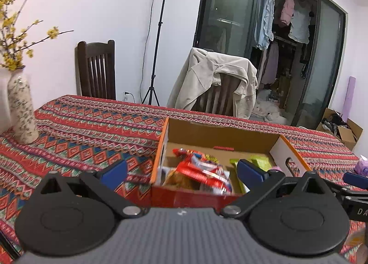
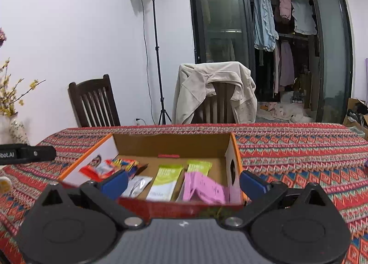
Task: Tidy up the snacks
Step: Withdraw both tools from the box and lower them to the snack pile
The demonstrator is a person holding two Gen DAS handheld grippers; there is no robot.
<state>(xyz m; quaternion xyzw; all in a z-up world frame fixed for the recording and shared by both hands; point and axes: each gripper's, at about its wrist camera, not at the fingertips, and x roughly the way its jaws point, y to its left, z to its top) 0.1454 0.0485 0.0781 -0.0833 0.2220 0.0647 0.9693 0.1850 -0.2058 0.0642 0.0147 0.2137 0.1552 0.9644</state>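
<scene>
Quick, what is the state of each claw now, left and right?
Left claw: open, holding nothing, above the near edge of the cardboard box.
Right claw: open, holding nothing, above the same box.

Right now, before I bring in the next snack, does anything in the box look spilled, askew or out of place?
Nothing spilled. In the cardboard box, the green packets lie flat side by side; the red wrappers sit in a loose heap at the left end, and the pink packets lean crookedly near the right wall. Both grippers are open and empty.
</scene>
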